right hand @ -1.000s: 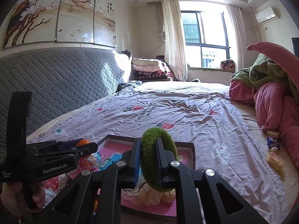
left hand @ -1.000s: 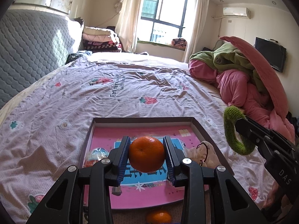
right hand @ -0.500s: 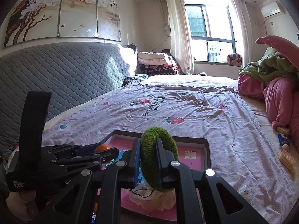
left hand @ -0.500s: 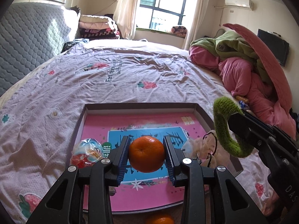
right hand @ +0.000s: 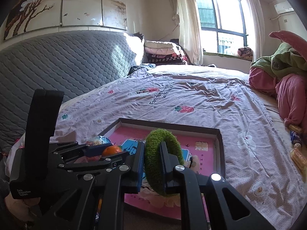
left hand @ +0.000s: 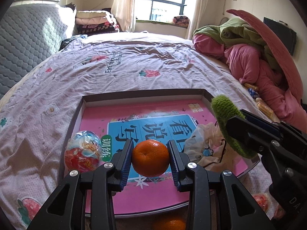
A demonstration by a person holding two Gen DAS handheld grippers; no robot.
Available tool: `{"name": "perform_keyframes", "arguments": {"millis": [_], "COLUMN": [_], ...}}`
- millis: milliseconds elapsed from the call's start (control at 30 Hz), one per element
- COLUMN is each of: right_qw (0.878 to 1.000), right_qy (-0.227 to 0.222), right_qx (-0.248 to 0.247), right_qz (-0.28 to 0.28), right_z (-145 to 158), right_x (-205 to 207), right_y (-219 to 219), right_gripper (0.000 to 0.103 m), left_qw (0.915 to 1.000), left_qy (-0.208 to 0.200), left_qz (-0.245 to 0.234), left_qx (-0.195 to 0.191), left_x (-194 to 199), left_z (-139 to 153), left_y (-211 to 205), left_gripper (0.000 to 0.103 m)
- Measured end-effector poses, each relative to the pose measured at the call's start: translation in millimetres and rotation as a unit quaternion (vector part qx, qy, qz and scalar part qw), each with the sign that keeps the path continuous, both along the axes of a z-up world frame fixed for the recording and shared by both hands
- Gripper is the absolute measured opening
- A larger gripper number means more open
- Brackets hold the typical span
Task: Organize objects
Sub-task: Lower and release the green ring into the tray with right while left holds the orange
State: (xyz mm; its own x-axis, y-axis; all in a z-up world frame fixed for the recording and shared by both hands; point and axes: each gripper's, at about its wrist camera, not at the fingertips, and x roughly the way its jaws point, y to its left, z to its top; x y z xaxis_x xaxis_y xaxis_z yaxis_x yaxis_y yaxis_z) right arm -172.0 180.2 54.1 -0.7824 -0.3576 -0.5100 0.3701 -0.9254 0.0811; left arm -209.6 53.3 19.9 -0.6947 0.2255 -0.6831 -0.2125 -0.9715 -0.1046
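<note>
My left gripper (left hand: 150,159) is shut on an orange tangerine (left hand: 150,159) and holds it over the pink-bottomed shallow box (left hand: 144,93) on the bed. My right gripper (right hand: 152,161) is shut on a fuzzy green ring (right hand: 163,153), which it holds over the box's right side (right hand: 220,145); the ring also shows in the left wrist view (left hand: 228,122). In the box lie a wrapped snack ball (left hand: 83,151) at the left and a cloth bundle (left hand: 205,145) at the right. The tangerine also shows in the right wrist view (right hand: 111,150).
A second tangerine (left hand: 168,224) lies below the box's near edge. Pink and green bedding (left hand: 255,57) is piled at the right, with snack packets (right hand: 297,153) beside it. A grey quilted headboard (right hand: 57,67) runs along the left. A red item (left hand: 261,201) lies near the right.
Both grippers have moved forward and down over the box, which now looks larger and nearer. The tangerine and green ring remain held.
</note>
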Motion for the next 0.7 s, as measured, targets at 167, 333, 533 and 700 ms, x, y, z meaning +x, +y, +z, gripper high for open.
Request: {"name": "perform_keyframes", "arguments": {"millis": [167,333,533,700], "right_qw": [1.000,0.999,0.998,0.996], "right_qy": [-0.022,-0.042,-0.063,-0.079], "right_qx": [-0.003,-0.003,0.007,0.027], "right_qz": [0.002,-0.001,-0.005,-0.003], "right_z": [-8.3,-14.9,-23.8,-30.4], "right_x": [-3.8,-6.5,-10.0,-11.5], "right_y": [-0.4,1.1,1.3,-2.6], "right_gripper": [0.015,0.015,0.015,0.015], "left_qw": [1.0000,0.9999,0.9998,0.9997], "left_qy": [-0.003,-0.010,-0.013,-0.017], "left_qz": [-0.005,-0.006,-0.010,-0.012], "left_qx": [-0.004,-0.008,-0.013,-0.014], "left_x": [-0.6,-2.0,-1.1,-1.4], "left_z": [-3.2,-7.8,-10.3,-12.8], "left_y": [4.4,5.3,7.2,8.0], "left_gripper": [0.037,0.037,0.037,0.037]}}
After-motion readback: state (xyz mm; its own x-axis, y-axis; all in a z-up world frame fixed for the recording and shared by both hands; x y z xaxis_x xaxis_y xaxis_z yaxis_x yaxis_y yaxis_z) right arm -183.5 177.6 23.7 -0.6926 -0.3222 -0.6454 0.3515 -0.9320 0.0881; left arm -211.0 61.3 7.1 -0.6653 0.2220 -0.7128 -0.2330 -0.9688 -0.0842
